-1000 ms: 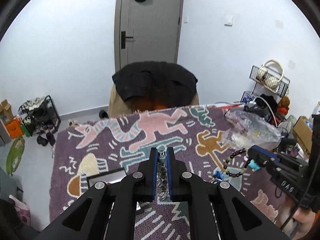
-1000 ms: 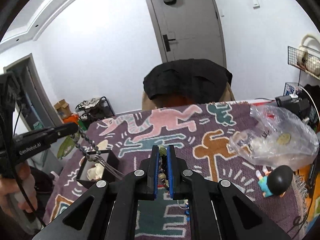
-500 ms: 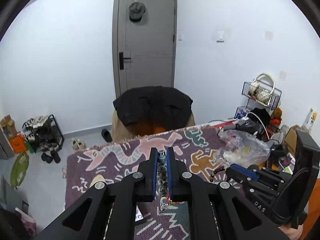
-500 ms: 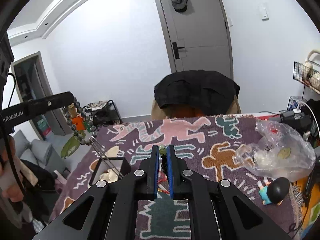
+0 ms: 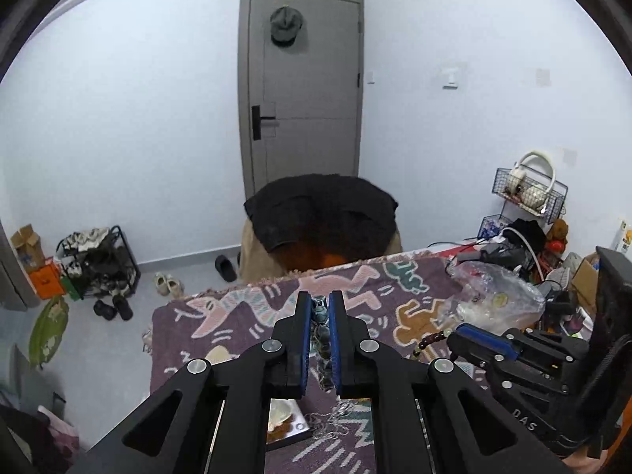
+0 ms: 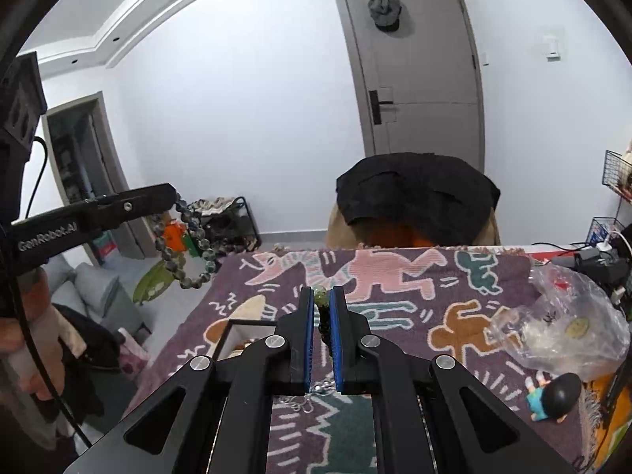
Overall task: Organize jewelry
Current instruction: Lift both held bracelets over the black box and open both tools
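Bracelets clamped in both grippers: grey loop dangling from left gripper, seen only from right wrist. Dark strand pinched by right gripper, seen from left wrist. Both held level above rug, near box.

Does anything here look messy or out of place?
Yes. A silver chain lies in a loose tangle on the patterned cloth, outside the open box. A crumpled plastic bag and a toy figure sit on the cloth too. Each gripper holds a bead bracelet in the air.
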